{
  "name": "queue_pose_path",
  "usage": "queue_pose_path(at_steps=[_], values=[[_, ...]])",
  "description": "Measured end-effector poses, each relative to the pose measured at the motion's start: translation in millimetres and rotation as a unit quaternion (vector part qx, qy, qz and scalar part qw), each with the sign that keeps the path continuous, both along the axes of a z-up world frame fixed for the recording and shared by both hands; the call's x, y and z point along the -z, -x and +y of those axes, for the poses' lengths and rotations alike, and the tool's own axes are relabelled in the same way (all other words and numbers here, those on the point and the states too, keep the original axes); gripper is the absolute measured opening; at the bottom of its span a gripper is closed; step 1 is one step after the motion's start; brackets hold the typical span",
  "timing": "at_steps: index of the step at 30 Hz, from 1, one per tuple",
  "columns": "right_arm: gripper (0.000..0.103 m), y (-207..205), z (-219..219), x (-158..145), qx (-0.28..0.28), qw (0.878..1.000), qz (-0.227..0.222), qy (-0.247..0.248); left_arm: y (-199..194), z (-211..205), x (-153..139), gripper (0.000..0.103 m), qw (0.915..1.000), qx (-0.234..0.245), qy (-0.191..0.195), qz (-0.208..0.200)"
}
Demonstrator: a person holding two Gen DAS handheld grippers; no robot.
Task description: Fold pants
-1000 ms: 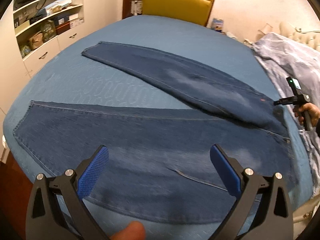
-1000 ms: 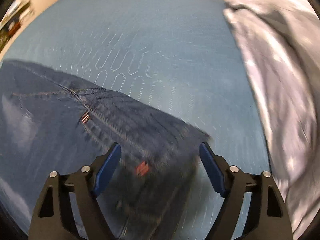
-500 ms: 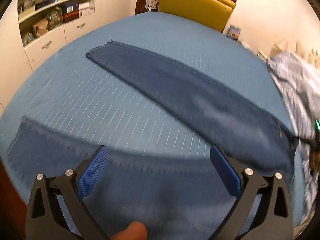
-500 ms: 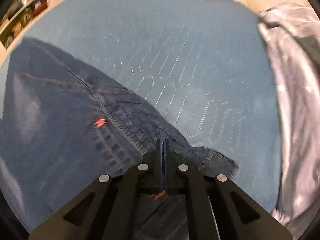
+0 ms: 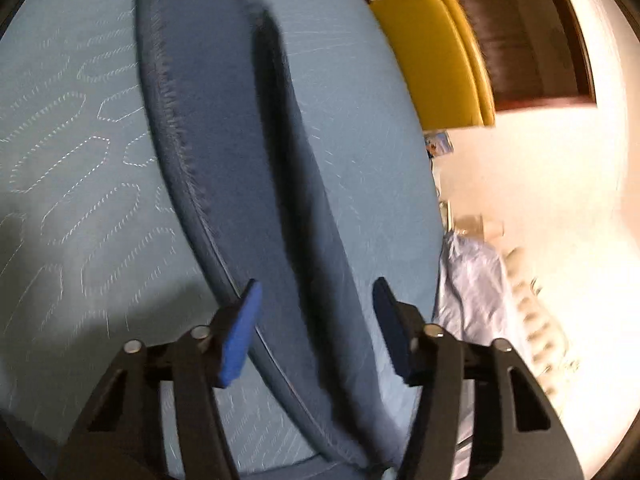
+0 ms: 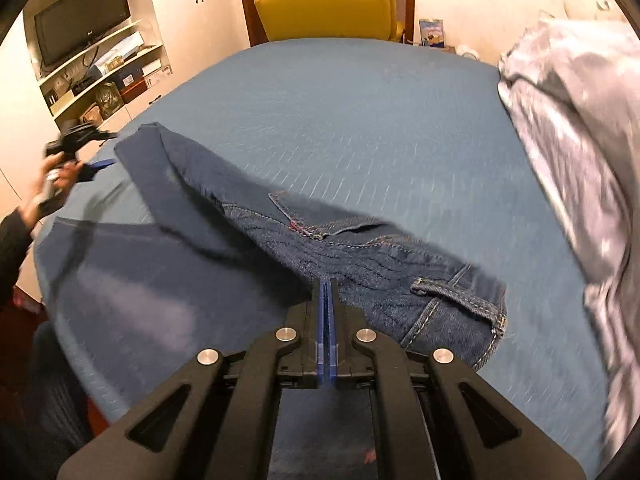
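The jeans (image 6: 248,248) lie spread on the blue quilted bed (image 6: 360,120). In the right wrist view the waistband end, with a belt loop (image 6: 456,294) and a back pocket (image 6: 320,216), sits bunched at about 4 o'clock from the middle of the picture, and one leg runs off toward 10 o'clock while the other lies flat toward 8 o'clock. The right gripper (image 6: 325,292) has its jaws pressed together on the denim near the waistband, blue pads flush against each other with cloth at their tips.

The left gripper (image 5: 316,320) points along one trouser leg (image 5: 224,128), which stretches away toward 11 o'clock in its own view. Its jaws have just been closing and stand partly apart, with the leg passing between them; the pads do not visibly press on the cloth. In the right wrist view this gripper (image 6: 96,162) shows at 9 o'clock, held in a hand (image 6: 44,192) by the far leg's hem.

A yellow armchair (image 6: 328,4) stands beyond the bed at 12 o'clock, a grey crumpled blanket (image 6: 580,152) lies at 3 o'clock, and a shelf unit with a television (image 6: 82,16) is at 10 o'clock
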State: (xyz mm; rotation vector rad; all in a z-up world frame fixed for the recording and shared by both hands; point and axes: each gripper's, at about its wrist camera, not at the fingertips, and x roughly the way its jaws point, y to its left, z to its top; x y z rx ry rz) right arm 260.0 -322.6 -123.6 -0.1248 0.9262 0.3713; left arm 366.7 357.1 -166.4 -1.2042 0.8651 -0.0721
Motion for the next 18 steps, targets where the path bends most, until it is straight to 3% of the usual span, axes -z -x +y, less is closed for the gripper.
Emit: queue_pose_path(at_steps=[5,10,13,16,18], values=[[0.004,6,-3,-2,0.014,1.000,0.008,0.002,-20,13,24,0.042,0.9999,-0.010,0.011,0.007],[0.004,4,-2,-16,0.015,1.000,-0.003,0.015,-41,25,34,0.042,0.9995,-0.024,0.019,0.005],[0.004,-1,-7,-24,0.020,1.000,-0.009,0.008,-55,18,46,0.040,0.9984,-0.033,0.026,0.037],[0.004,-6,-10,-30,0.028,1.000,-0.012,0.002,-61,22,55,0.035,0.9974,-0.047,0.044,0.033],[0.004,-10,-14,-33,0.030,0.999,-0.012,0.000,-64,26,54,0.009,0.9971,-0.051,0.046,0.033]])
